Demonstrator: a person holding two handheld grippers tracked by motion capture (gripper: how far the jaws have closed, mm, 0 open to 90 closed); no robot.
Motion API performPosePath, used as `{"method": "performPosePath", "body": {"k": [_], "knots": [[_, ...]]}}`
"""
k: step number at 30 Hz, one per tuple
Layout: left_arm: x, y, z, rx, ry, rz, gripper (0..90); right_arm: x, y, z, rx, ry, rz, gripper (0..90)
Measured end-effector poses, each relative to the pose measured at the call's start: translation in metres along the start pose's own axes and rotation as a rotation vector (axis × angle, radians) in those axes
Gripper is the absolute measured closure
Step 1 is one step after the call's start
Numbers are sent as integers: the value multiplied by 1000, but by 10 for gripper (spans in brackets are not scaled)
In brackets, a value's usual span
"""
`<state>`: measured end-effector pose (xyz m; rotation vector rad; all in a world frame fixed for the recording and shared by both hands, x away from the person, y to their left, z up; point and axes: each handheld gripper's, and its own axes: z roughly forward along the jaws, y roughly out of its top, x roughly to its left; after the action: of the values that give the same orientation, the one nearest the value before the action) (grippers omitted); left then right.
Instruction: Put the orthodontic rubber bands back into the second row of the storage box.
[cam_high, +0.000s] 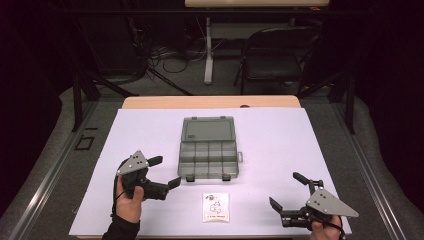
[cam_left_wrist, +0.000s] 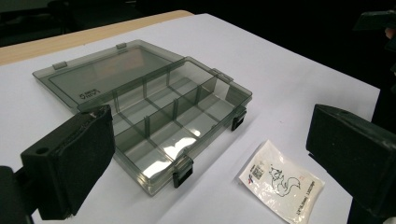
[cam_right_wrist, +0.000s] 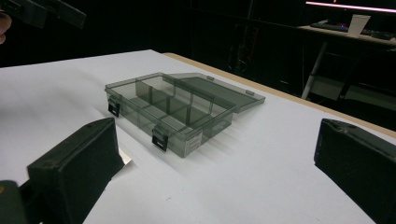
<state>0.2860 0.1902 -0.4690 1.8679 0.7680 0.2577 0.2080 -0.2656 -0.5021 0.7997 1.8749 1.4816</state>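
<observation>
Jaws wide apart on my left gripper, nothing between them; it hovers over the white surface at the left, near the front-left corner of the organiser box. In the left gripper view I'm looking across that box: smoky transparent plastic, lid thrown fully back and lying flat behind it, two black latches along the near wall, the compartments bare as far as I can see. The box sits mid-surface, and just in front of it, apart from it, lies a small white packet with a printed drawing, flat on the surface; I see the packet between my left jaws too. Over to the right, my right gripper sits low near the front edge, well apart from box and packet, jaws spread open and holding nothing. In the right gripper view the box stands ahead between the jaws, the lid on its far side.
</observation>
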Motion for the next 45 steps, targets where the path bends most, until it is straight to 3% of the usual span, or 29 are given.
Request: {"method": "performPosePath", "body": {"k": [12, 16, 17, 26, 27, 38, 45], "knots": [[-1, 9, 13, 56, -23, -29, 4, 0, 0, 0, 1, 0, 3, 0], [-4, 14, 19, 69, -13, -15, 4, 0, 0, 0, -1, -1, 2, 0], [-5, 15, 22, 84, 11, -15, 5, 0, 0, 0, -1, -1, 3, 0], [-10, 18, 37, 131, 11, 8, 11, 0, 0, 1, 2, 1, 6, 0], [-10, 18, 37, 131, 6, 17, 95, 0, 0, 1, 1, 1, 1, 0], [-14, 13, 42, 143, 12, 42, 236, 0, 0, 0, 2, -2, 0, 0], [-20, 5, 49, 182, 7, 62, 348, 0, 0, 0, 1, -1, -2, 0]]}}
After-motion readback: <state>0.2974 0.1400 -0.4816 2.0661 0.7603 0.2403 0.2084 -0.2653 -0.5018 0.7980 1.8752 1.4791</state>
